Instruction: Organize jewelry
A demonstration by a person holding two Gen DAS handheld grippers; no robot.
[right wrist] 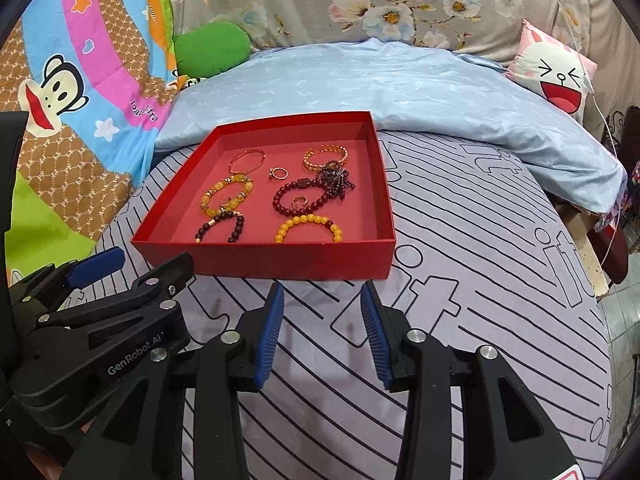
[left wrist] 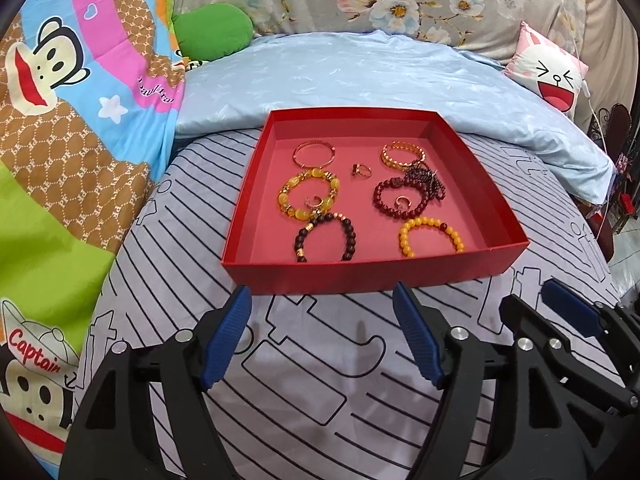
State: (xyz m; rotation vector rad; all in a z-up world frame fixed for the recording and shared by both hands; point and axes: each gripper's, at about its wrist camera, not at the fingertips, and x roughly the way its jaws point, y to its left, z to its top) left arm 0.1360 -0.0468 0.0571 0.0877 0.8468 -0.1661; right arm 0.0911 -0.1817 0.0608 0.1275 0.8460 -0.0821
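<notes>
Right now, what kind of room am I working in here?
Most likely a bedroom: the red jewelry box sits on a bed with a striped sheet, a folded light blue quilt lies behind it, and a cartoon face pillow leans at the back right.

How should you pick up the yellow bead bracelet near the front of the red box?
Probably from straight above, with the jaws pinching the far arc of the yellow bead bracelet across its beads. It lies flat in the red box, close behind the front wall, so a low approach from the front looks blocked.
</notes>
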